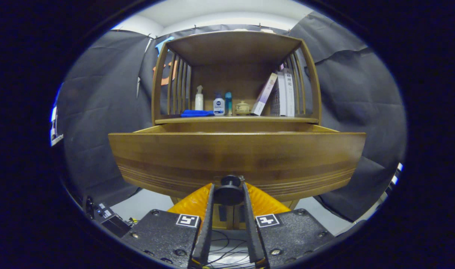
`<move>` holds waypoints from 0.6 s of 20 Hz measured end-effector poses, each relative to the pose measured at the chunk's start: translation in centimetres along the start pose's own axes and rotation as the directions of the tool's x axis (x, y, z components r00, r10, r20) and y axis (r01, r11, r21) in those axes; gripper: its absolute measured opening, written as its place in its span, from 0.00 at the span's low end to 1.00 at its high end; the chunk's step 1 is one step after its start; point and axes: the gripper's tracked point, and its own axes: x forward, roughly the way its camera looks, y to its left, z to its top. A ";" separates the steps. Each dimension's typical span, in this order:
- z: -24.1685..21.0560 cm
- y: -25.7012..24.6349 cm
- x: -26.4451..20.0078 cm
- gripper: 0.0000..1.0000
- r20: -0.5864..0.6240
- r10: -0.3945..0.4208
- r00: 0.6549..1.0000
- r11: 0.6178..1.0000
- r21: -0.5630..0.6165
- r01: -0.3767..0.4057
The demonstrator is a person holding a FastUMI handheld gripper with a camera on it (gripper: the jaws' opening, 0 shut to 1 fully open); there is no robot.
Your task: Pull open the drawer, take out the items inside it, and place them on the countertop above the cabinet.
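Tool (229, 190) grips dark knob (229, 189) of pulled-out wooden drawer (234, 157).

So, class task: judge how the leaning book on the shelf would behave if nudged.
The leaning book props against upright books, so a nudge would probably slide or topple it. It looks thin, likely light. The gripper is shut on the drawer knob.
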 end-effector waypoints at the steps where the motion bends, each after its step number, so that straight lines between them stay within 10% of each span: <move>1: -0.2 -0.1 -0.3 0.42 -0.001 0.004 1.000 1.000 -0.006 -0.004; 12: 1.2 -1.2 -2.5 0.54 0.056 -0.027 0.998 0.999 -0.036 0.029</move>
